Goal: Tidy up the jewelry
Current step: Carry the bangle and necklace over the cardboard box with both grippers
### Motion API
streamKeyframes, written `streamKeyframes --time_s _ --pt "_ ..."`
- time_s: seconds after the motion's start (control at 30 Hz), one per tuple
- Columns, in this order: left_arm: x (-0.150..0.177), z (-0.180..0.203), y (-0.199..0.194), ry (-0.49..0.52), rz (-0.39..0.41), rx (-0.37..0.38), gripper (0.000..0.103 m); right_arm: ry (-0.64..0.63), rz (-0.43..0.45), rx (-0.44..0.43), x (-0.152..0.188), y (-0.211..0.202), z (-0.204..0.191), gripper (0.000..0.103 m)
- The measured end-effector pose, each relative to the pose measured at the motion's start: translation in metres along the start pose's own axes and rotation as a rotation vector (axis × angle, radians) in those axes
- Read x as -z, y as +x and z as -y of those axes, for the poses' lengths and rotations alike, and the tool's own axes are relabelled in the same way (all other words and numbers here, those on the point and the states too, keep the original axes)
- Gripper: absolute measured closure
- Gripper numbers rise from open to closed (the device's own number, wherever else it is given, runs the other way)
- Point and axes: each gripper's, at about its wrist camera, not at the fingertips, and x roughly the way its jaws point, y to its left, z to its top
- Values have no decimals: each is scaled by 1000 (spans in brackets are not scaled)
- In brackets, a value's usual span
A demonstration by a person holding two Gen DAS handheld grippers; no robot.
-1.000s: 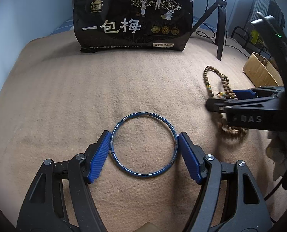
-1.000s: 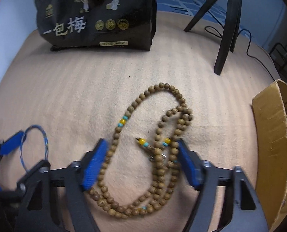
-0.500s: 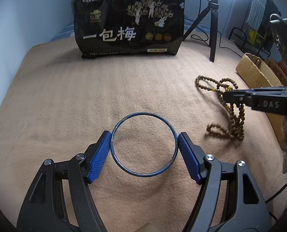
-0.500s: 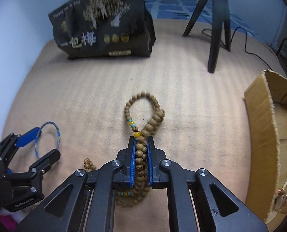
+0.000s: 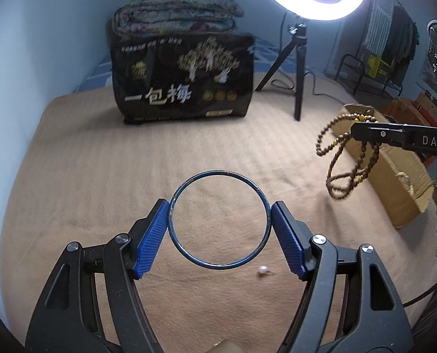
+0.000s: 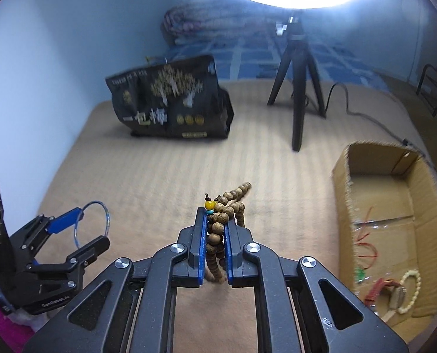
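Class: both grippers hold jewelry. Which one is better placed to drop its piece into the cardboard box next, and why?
Right. The right gripper holds the bead necklace lifted beside the cardboard box; the left gripper, holding the blue bangle, sits farther away.

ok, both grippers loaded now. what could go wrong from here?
1. The wooden bead necklace dangles in long loops from the right gripper; they could catch the rim of the cardboard box on the way in.
2. The left gripper pinches the blue bangle only at two edge points, so it may pivot or pop out.
3. A small white bead lies loose on the blanket, easy to overlook.
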Motion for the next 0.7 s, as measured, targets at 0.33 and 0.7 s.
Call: streamKeyframes --time_s 0.33,0.7 --pt "-19 43 -31 61 44 59 30 -35 97 25 2 -56 17 94" --pt "-41 113 -44 134 67 160 30 -22 165 96 5 -100 72 94"
